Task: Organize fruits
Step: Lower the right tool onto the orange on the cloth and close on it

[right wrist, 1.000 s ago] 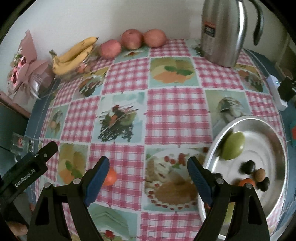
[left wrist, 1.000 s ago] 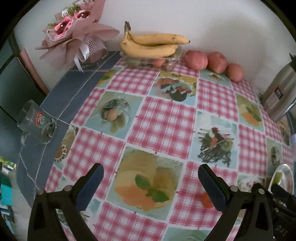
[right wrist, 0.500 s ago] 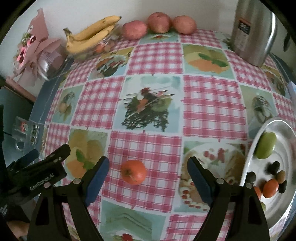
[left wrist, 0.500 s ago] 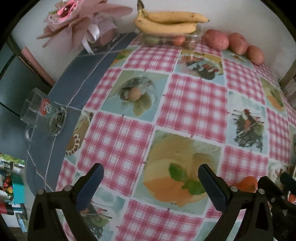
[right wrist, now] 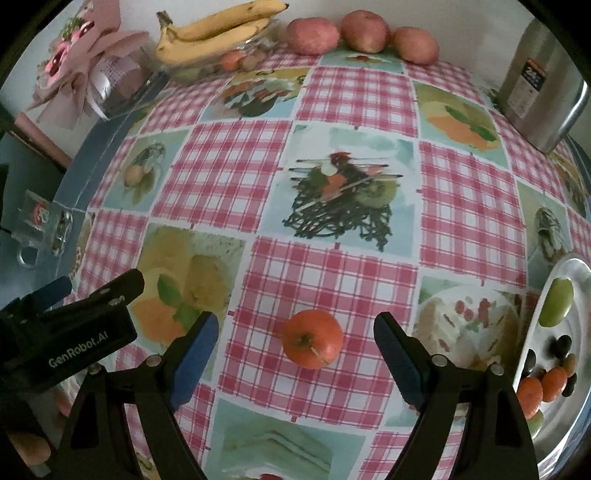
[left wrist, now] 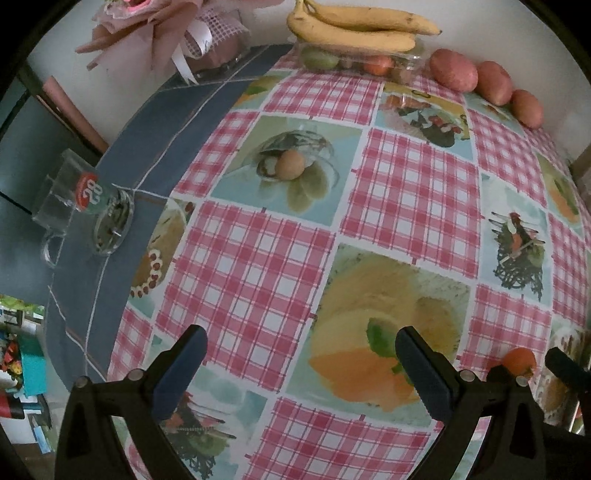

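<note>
Right hand-held gripper (right wrist: 291,347): jaws spread wide, pointing steeply down at the bench (right wrist: 332,177); nothing pinched. A tangerine (right wrist: 312,343) lies on a pink check square between the two blue pads (right wrist: 195,354), apart from both.

Left hand-held gripper (left wrist: 299,365): jaws spread, empty, over a printed panel of the cloth. In the right wrist view its black body sits at lower left, just beside the right gripper's left finger. In the left wrist view the tangerine (left wrist: 519,363) shows outside its right finger, near the frame edge.

Bench: covered with a pink check cloth with printed food panels; a blue strip (left wrist: 122,177) runs along the left side.

Tray (right wrist: 576,369): round, metal, at the right edge. Holds a green fruit (right wrist: 556,302), two tangerines (right wrist: 541,387) and several small dark fruits (right wrist: 561,345).

Back row, against the wall: bananas (right wrist: 218,33) on top of a clear box (left wrist: 362,61) of mixed fruit; three apples (right wrist: 364,35) side by side to the right.

Flask (right wrist: 541,88): steel, upright, far right corner.

Bouquet (right wrist: 85,62): pink wrapping, far left corner.

Glass mug (left wrist: 83,208): on its side on the blue strip, left edge.
</note>
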